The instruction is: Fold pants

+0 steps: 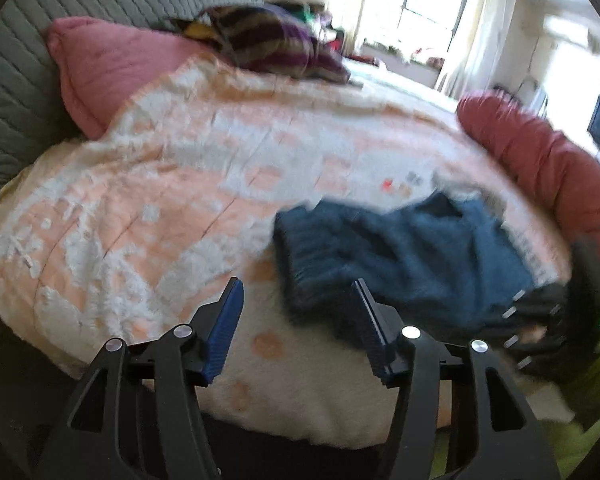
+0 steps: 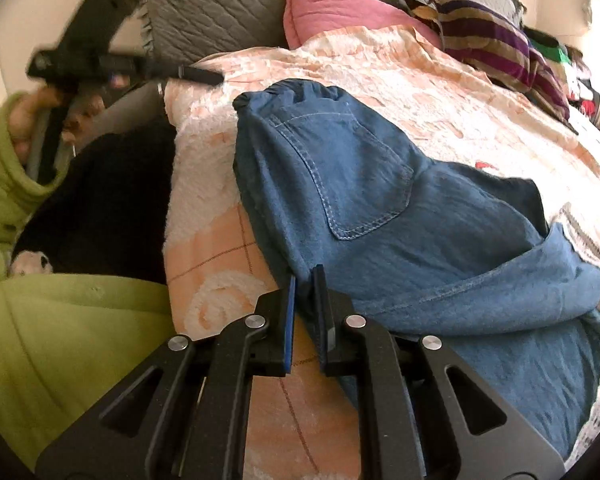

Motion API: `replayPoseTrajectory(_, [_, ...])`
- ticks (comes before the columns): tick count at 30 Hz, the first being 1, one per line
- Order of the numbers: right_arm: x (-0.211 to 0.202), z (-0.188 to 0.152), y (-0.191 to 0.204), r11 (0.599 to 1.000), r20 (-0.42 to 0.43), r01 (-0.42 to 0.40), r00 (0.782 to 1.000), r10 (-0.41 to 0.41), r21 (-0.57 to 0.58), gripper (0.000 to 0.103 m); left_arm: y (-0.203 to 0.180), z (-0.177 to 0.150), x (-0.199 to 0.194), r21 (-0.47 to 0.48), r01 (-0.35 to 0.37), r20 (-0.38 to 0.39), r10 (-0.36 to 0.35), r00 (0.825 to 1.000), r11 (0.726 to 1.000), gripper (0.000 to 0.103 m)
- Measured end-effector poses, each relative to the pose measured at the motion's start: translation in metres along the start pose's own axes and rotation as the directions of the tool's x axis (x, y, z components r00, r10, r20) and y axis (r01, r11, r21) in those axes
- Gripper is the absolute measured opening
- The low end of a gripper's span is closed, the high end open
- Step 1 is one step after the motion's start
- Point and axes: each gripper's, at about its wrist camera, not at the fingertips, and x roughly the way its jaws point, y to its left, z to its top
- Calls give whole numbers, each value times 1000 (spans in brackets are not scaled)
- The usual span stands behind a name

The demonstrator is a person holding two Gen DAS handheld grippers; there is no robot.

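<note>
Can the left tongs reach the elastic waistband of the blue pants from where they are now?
Probably yes. The left tongs stand open and empty above the blanket, and nothing lies between them and the waistband of the pants.

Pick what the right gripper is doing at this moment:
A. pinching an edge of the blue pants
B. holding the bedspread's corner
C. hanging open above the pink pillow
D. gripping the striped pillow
A: in the right wrist view the right gripper is nearly shut with a fold of the blue pants caught between its fingers.
</note>
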Motion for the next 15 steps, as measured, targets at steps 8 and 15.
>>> replayPoseTrajectory(8, [-4,-2,6,999,11,-35,999,35,-3,10,-59,7,39,119,20,-24,-17,1000,993,53])
replayPoseTrajectory(15, [-32,15,-4,998,116,-41,993,36,40,22,-36,-26,72,120,-82,-138,98,986,989,57])
